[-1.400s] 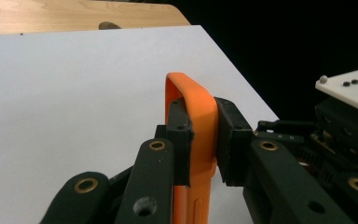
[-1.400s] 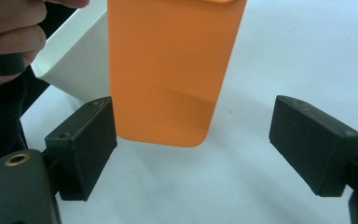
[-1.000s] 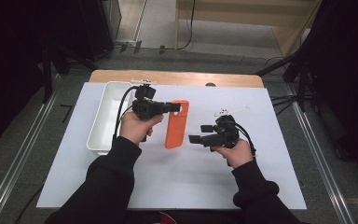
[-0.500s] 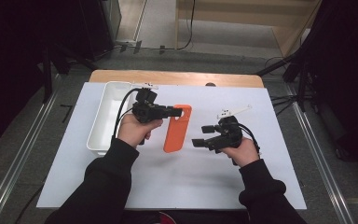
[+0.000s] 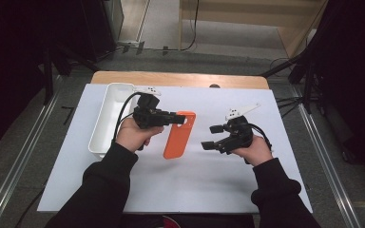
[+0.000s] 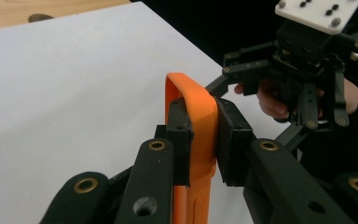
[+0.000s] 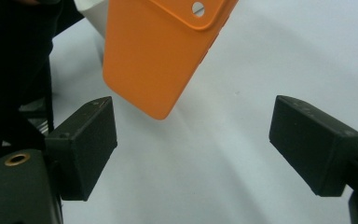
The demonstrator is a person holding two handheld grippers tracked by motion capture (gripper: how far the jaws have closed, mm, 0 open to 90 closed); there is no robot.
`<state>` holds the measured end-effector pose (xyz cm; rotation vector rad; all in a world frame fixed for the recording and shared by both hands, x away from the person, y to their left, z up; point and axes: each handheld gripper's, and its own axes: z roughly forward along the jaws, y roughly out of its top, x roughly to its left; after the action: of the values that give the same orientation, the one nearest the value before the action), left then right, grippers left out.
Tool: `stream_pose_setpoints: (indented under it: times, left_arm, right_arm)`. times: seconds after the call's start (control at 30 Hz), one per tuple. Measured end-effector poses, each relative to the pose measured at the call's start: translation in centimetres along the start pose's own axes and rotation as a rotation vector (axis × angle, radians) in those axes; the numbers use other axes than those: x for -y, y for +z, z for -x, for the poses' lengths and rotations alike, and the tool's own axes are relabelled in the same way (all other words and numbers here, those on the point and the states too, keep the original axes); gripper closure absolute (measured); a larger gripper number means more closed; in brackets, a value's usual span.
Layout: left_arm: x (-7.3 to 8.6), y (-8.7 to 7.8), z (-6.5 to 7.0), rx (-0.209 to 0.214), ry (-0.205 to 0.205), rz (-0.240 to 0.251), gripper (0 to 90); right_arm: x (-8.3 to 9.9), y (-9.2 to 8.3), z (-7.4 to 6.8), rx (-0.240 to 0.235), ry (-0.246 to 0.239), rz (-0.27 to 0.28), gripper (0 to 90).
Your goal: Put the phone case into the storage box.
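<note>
An orange phone case (image 5: 178,135) hangs over the white table sheet, held by its top end. My left gripper (image 5: 180,117) is shut on that end; in the left gripper view both pads clamp the case's rim (image 6: 196,105). The case (image 7: 161,51) tilts down toward the right gripper, its lower corner free above the sheet. My right gripper (image 5: 211,137) stands open just right of the case, jaws wide apart with nothing between them (image 7: 193,149). The right gripper (image 6: 303,70) also appears beyond the case in the left gripper view.
A white rectangular tray (image 5: 105,118) stands at the left of the sheet, beside the left hand. The white sheet (image 5: 190,185) covers a wooden table (image 5: 180,78), whose far edge shows bare. Dark stands and cables surround the table.
The right hand has shifted slightly to the right and up. The left gripper and the case have barely moved.
</note>
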<state>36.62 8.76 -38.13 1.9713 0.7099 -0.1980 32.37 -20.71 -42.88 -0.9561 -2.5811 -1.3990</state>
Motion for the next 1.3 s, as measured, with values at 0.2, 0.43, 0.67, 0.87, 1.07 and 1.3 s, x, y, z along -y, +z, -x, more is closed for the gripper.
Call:
stream_pose_setpoints:
  times: [0.2, 0.43, 0.67, 0.87, 1.07, 1.3]
  left_arm:
    - [0.1, 0.5, 0.5, 0.022, 0.031, -0.042, 77.5]
    - [0.2, 0.5, 1.0, 0.053, 0.066, -0.052, 77.5]
    - [0.2, 0.2, 1.5, 0.1, 0.113, -0.068, 77.4]
    - [0.3, 0.2, 1.3, 0.131, 0.118, -0.086, 77.4]
    - [0.4, 0.2, 1.1, 0.148, 0.119, -0.103, 77.4]
    - [0.4, 0.2, 1.3, 0.176, 0.143, -0.108, 77.4]
  right_arm:
    - [-0.3, -0.1, -0.1, -0.013, -0.034, -0.03, 14.0]
    - [-0.6, -0.2, -0.2, -0.032, -0.066, -0.058, 14.1]
    - [-1.4, -0.8, -0.6, -0.072, -0.095, -0.053, 14.0]
    - [-1.9, -1.0, -0.9, -0.086, -0.112, -0.064, 14.1]
    - [-2.3, -1.0, -1.1, -0.111, -0.148, -0.07, 14.3]
    - [-3.0, -1.1, -1.1, -0.117, -0.183, -0.077, 14.8]
